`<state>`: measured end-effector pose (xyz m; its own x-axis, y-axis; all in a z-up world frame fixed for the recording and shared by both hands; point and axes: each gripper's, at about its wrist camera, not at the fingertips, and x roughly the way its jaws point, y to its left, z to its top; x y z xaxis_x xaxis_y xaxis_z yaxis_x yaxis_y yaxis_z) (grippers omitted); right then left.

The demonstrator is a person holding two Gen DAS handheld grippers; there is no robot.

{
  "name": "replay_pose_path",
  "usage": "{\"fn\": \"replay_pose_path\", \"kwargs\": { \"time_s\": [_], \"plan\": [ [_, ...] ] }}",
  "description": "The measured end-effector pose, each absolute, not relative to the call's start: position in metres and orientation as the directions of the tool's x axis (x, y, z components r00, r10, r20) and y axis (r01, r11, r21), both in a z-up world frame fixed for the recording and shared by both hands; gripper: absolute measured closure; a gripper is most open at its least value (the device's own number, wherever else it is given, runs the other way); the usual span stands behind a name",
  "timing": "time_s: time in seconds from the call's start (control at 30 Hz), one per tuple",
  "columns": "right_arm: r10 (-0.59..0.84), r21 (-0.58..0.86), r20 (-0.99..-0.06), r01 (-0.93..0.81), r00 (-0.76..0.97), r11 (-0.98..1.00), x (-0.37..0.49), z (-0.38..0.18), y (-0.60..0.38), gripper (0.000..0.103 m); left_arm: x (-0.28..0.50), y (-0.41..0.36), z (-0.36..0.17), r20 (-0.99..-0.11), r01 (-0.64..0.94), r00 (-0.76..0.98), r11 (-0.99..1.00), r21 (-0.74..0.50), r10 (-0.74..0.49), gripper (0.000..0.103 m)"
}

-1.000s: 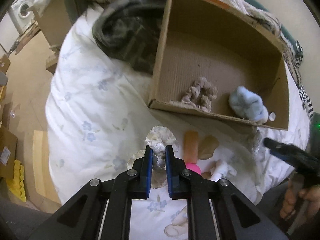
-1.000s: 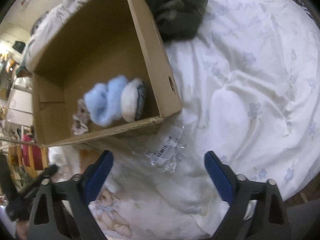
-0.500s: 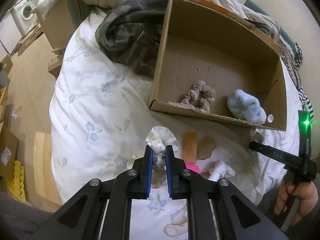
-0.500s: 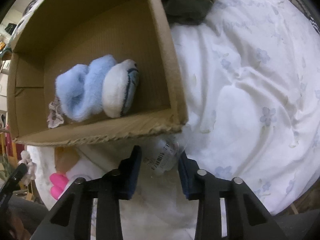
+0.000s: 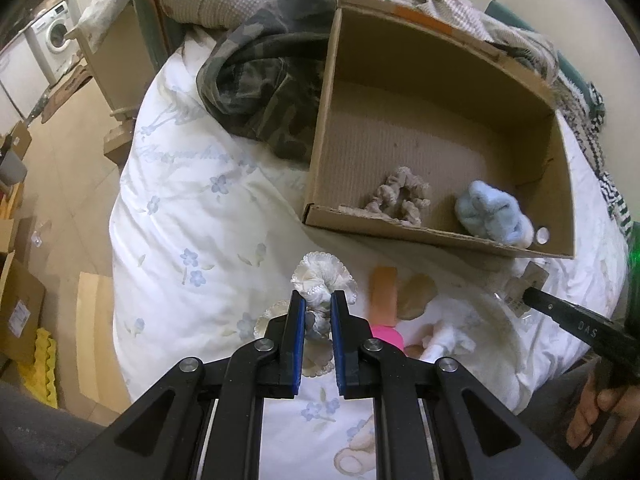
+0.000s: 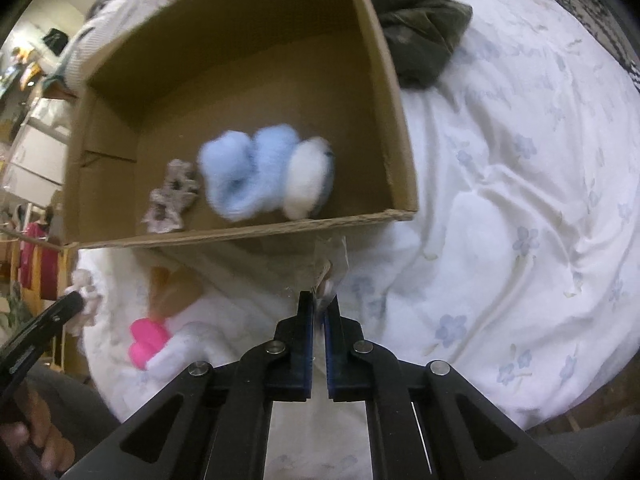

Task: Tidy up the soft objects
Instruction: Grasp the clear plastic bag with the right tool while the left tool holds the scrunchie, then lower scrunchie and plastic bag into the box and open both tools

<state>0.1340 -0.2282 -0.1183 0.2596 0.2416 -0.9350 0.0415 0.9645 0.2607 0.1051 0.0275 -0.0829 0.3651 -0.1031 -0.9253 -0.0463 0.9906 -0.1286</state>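
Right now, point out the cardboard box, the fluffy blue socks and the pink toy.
cardboard box [image 5: 432, 236]: left wrist view, near wall.
fluffy blue socks [image 6: 248, 172]: right wrist view, middle.
pink toy [image 6: 146, 338]: right wrist view, centre.

You are viewing steeply downward along each gripper's fingers; both views are sharing the cardboard box [image 5: 436, 148] [image 6: 240, 92] ahead.

Left tongs [image 5: 318, 308] clamped on white frilly cloth bundle [image 5: 322, 280] over the bed [image 5: 192, 216]. Cardboard box [image 5: 320, 152] beyond holds beige scrunchie [image 5: 400, 196] and blue fluffy item [image 5: 494, 214], possibly socks. Right tongs' tip [image 5: 532, 294] pinches a crinkled clear wrapper [image 5: 520, 284].
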Motion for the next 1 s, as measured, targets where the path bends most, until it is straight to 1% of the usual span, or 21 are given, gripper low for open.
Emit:
{"fn": "replay_pose_path", "kwargs": {
  "time_s": [0.27,0.5,0.77,0.87,1.0],
  "plan": [
    [0.326,0.334,-0.881,-0.037,0.343,0.942,0.121,-0.082,-0.226,0.097,0.096,0.034,-0.06,-0.891,-0.057,0.439,0.986,-0.156,-0.116,0.092],
    [0.415,0.401,-0.798,-0.128,0.437,0.907,0.107,-0.031,-0.227,0.097,0.093,0.035,-0.024,-0.837,-0.039,0.531,0.983,-0.178,-0.131,0.092],
    [0.425,0.382,-0.764,-0.19,0.486,0.904,0.119,0.003,-0.22,0.097,0.103,0.027,0.012,-0.784,0.035,0.609,0.991,-0.128,-0.122,0.092],
    [0.417,0.365,-0.759,-0.202,0.501,0.909,0.126,0.004,-0.22,0.097,0.112,0.026,0.016,-0.776,0.049,0.62,0.993,-0.108,-0.115,0.092],
    [0.395,0.343,-0.756,-0.199,0.521,0.918,0.136,0.002,-0.221,0.097,0.129,0.023,0.014,-0.779,0.064,0.613,0.991,-0.12,-0.134,0.092]
  ]
}}
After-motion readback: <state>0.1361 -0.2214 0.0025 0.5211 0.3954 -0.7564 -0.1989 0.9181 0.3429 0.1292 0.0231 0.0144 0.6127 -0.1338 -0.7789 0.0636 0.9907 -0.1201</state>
